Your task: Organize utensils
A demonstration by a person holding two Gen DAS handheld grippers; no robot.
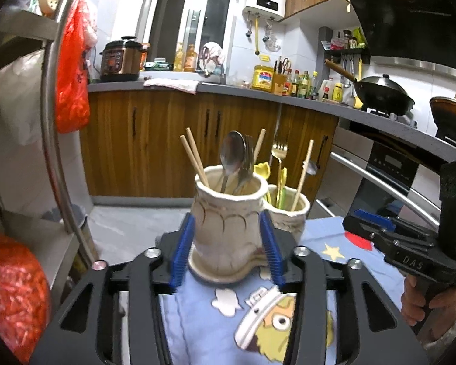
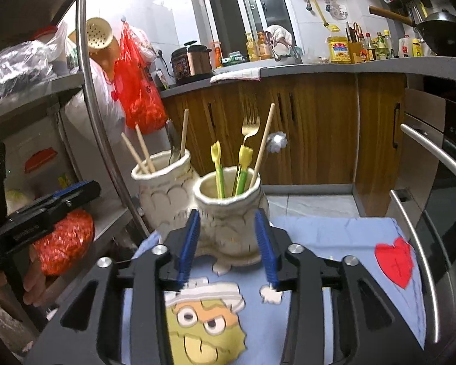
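Two cream ceramic holders stand side by side, touching, on a blue cloth [image 2: 328, 240] printed with a cartoon face and a red heart. The left holder [image 1: 228, 222] contains wooden chopsticks [image 1: 194, 161] leaning left and metal spoons [image 1: 234, 155] standing near its middle. The right holder [image 2: 229, 219] contains a gold fork [image 2: 250, 127], two yellow-green plastic picks [image 2: 217, 167] and one more chopstick [image 2: 263, 146] leaning right.

The left gripper [image 1: 226, 243] has its blue pads on either side of the left holder. The jaws stand partly open, with a sliver of gap visible at each pad, so the holder sits between them without being pressed. The right gripper [image 2: 228, 243] frames the right holder the same way: jaws partly open, blue pads just beside the holder's sides and not clamping it. Each gripper shows at the edge of the other's view, and fingers of a hand [image 1: 419, 298] wrap the right gripper's handle.

Beyond the cloth lies a pale tiled floor, then wooden cabinets [image 1: 167, 140] under a grey counter [image 2: 349, 67]. The counter carries a pressure cooker [image 1: 120, 57], oil bottles, sauce bottles and a black wok [image 1: 386, 91] on the stove. On the left a metal shelf rack [image 2: 88, 91] has red plastic bags [image 2: 139, 88] hanging from it.
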